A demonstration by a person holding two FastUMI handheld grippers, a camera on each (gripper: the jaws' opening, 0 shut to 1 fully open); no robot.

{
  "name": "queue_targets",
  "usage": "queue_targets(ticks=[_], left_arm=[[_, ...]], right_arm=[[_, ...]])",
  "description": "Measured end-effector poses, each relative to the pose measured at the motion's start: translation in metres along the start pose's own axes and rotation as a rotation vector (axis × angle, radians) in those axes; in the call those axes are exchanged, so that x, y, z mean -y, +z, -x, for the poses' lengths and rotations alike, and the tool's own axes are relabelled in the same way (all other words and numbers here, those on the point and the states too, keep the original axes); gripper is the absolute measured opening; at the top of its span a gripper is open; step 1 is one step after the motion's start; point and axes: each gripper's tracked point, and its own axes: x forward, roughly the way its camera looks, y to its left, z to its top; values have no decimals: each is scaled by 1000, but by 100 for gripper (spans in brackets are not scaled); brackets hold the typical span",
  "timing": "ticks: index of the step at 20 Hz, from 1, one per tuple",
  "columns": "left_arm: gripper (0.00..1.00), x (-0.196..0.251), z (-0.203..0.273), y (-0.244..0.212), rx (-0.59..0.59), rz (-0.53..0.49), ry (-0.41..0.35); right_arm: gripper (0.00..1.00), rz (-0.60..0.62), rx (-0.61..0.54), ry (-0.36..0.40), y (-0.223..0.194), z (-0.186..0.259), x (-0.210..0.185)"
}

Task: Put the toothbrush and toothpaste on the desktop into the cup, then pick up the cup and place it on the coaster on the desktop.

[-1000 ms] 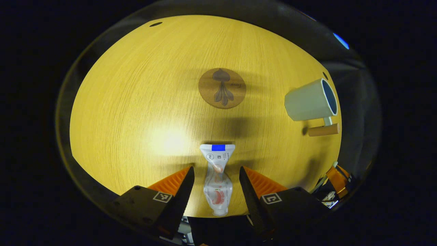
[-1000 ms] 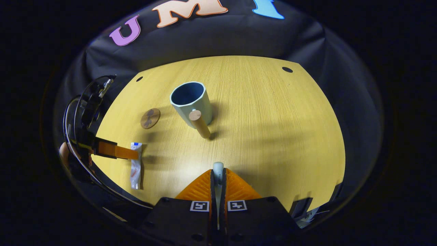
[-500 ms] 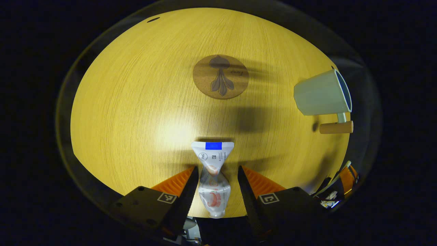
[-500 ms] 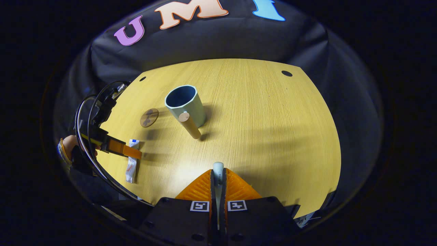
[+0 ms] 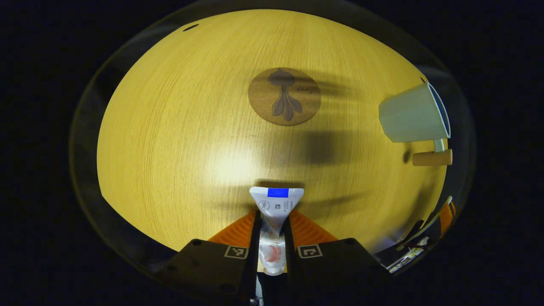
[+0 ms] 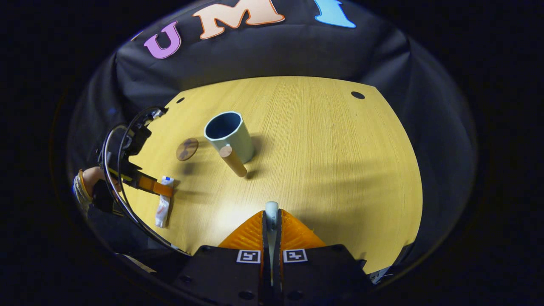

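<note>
While the left gripper [image 5: 271, 221] pinches the toothpaste [image 5: 274, 212] between both fingers on the desktop [image 5: 170, 140], we see the coaster [image 5: 284, 96] ahead and the cup [image 5: 414, 119] upright off to the right. Our right gripper [image 6: 271, 221] clamps the toothbrush [image 6: 271, 211], short of the cup.

I see the wooden tabletop [image 6: 331, 161] spreading out ahead of the right jaws, with two small dark holes [image 6: 358, 95] near its far edge. Beyond it hangs the black cloth wall [image 6: 272, 51], creased, well past the jaws.
</note>
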Motion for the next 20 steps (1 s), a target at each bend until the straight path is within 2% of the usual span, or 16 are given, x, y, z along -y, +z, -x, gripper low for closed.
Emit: queue_targets(ticks=[1, 4, 8, 11, 13, 16, 20], left_arm=[[27, 1, 0, 0, 2, -6, 5], [16, 7, 3, 4, 43, -17, -47], [7, 13, 5, 7, 99, 103, -151], [6, 20, 9, 11, 154, 214, -277], [6, 18, 22, 25, 218, 253, -327], [6, 21, 49, 36, 331, 251, -351], [7, 33, 86, 49, 455, 162, -376]], right_arm=[[5, 9, 18, -3, 8, 0, 1], [5, 33, 87, -16, 38, 1, 5], [5, -1, 209, 12, 85, 9, -5], [5, -1, 322, 29, 125, 17, -13], [5, 23, 409, 41, 152, 21, -21], [5, 29, 522, 111, 190, 32, -47], [5, -12, 644, 206, 227, 37, -70]])
